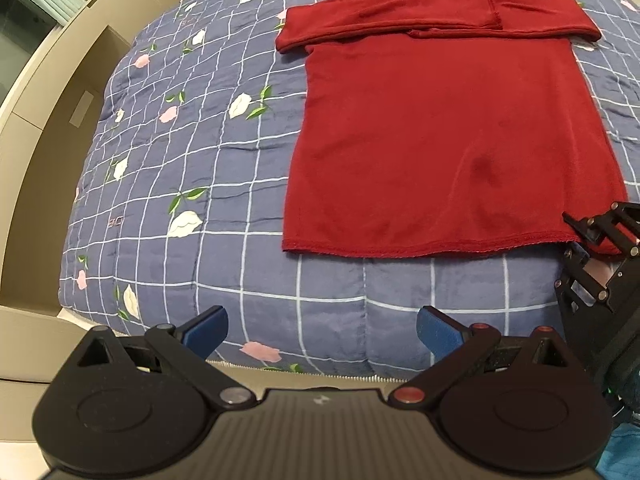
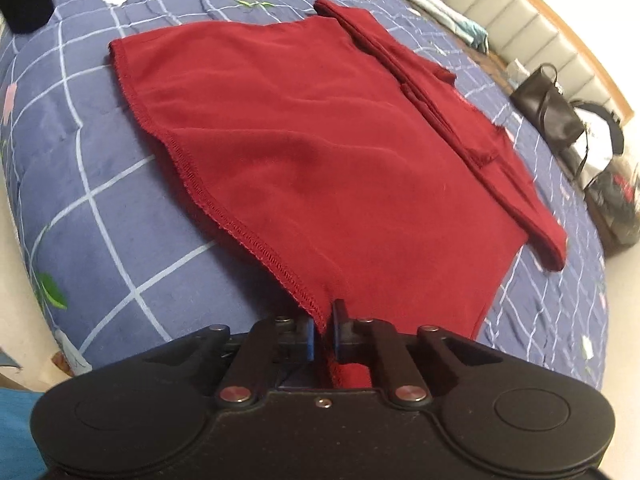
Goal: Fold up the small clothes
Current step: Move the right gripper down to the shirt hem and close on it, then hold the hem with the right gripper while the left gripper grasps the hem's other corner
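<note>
The red top (image 1: 452, 128) lies flat on the quilt (image 1: 224, 184), filling the centre and upper right of the left wrist view, its sleeves folded across the chest. The right gripper (image 2: 324, 330) pinches the hem corner at lower centre of its view. The left gripper (image 1: 322, 330) gapes wide and empty at the bottom of its frame.

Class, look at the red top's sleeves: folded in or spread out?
Folded in. Both sleeves lie across the chest of the red top, cuffs overlapping below the collar; the body lies flat, unfolded.
</note>
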The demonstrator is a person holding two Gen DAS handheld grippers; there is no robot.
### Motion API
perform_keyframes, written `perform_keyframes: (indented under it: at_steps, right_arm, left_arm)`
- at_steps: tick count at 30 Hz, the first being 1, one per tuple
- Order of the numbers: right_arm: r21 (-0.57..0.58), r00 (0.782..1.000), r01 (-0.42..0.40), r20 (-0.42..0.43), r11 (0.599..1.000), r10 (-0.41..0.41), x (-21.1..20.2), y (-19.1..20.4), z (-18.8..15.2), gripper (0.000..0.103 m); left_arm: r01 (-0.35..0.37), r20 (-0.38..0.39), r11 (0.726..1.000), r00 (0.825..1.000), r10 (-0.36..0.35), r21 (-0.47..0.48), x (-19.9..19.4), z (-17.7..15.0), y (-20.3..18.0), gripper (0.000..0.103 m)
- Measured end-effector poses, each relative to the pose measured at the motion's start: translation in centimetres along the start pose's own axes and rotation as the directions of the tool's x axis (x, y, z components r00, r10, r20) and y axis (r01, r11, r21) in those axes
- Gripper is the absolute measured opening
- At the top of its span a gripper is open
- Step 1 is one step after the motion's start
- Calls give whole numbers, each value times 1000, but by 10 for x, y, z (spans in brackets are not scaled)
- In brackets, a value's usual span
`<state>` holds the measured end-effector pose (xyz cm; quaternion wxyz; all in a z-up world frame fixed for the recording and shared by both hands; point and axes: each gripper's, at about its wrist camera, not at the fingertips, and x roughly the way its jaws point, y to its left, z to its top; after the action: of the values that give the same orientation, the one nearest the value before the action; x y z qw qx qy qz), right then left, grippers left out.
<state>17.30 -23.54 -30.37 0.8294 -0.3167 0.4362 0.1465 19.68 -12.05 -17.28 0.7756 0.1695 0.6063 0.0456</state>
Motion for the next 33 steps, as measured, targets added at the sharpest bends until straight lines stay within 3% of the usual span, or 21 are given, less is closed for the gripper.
perform_keyframes:
  at_steps: [7,14,18,24,33]
  right_arm:
    - [134,993,-117,-15,984,120,-8,-36,18,5]
    - [166,968,-245,-7,955,250,-16,-76,37,5]
    - [195,941,-319,-48,927,334,-10,-94,47,5]
    - [236,925,-348,-69,907,373,-5,-111,62,5]
    - [292,928,-338,-57,895,369,1,-142,88,5]
  left_arm:
    - [69,20,996,998,-68,-64,-1,13,0,102]
    - [44,86,998,995,-47,42,8,20,-13,102]
    - [20,89,996,996,-28,83,20,19,-16,102]
    - [-38,99,994,995,28,104,33,13,-15,102]
    - [-29,69,999,997,28,19,55,9,0,102]
